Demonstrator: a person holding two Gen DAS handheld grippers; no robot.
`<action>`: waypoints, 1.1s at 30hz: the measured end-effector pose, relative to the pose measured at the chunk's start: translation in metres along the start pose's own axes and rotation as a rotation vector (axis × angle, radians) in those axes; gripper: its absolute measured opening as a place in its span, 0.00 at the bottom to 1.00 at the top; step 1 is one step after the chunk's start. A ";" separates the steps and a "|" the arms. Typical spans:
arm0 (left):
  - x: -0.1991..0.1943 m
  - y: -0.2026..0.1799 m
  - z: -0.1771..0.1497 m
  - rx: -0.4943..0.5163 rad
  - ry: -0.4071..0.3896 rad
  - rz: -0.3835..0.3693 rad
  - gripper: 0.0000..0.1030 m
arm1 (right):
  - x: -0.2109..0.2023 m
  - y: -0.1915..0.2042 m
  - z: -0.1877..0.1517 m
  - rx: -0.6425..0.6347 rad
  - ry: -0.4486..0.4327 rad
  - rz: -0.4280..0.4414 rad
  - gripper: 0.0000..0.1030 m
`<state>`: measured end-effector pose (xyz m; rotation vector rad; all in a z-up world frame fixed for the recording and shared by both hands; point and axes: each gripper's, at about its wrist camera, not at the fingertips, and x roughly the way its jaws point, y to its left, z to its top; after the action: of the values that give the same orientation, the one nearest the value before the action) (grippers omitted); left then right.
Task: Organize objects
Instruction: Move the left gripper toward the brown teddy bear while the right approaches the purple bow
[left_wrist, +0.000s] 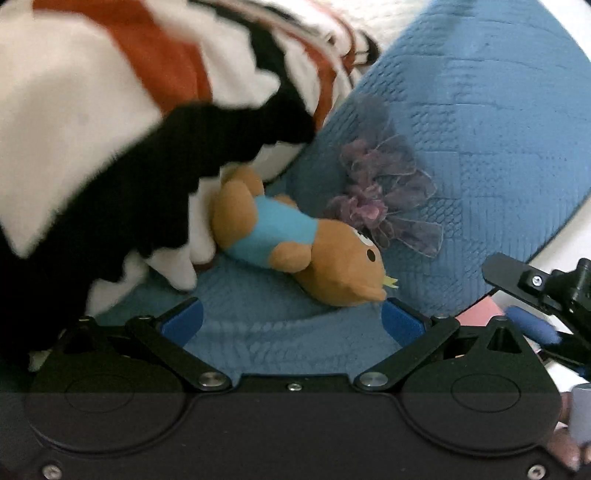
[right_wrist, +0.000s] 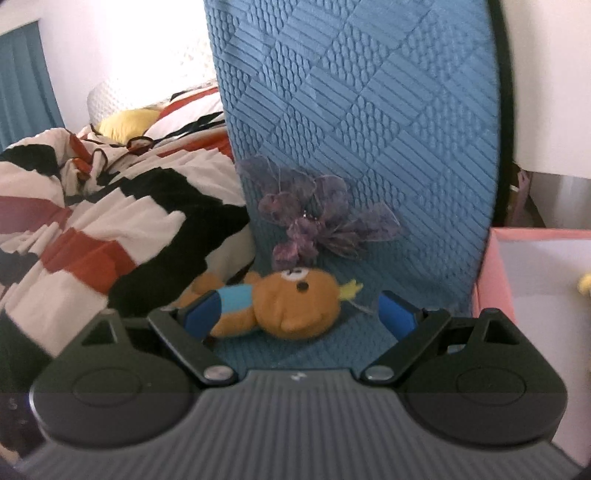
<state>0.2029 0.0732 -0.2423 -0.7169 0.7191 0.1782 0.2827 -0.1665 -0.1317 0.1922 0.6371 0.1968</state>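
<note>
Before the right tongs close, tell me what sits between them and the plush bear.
Nothing visible does. The right tongs stand open with the plush bear lying between their fingers on the blue bedspread. The purple organza bow lies behind the bear, out of the way.

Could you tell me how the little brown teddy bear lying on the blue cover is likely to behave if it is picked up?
The teddy bear looks plush and stuffed, so it will probably squash a little between jaws rather than resist. Its limbs seem soft, so they may droop. It looks light for its size, and lying flat on the textured blue cover it should neither roll nor slip.
</note>
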 end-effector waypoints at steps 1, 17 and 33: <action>0.005 0.002 0.002 -0.024 0.012 -0.001 1.00 | 0.008 -0.002 0.005 0.003 0.011 0.014 0.90; 0.103 0.001 0.026 -0.189 0.172 -0.051 1.00 | 0.134 -0.031 0.054 0.065 0.152 0.157 0.78; 0.150 -0.004 0.042 -0.240 0.246 -0.056 0.97 | 0.209 -0.046 0.059 0.054 0.214 0.223 0.38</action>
<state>0.3392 0.0845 -0.3168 -0.9987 0.9206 0.1267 0.4886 -0.1677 -0.2150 0.2970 0.8345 0.4196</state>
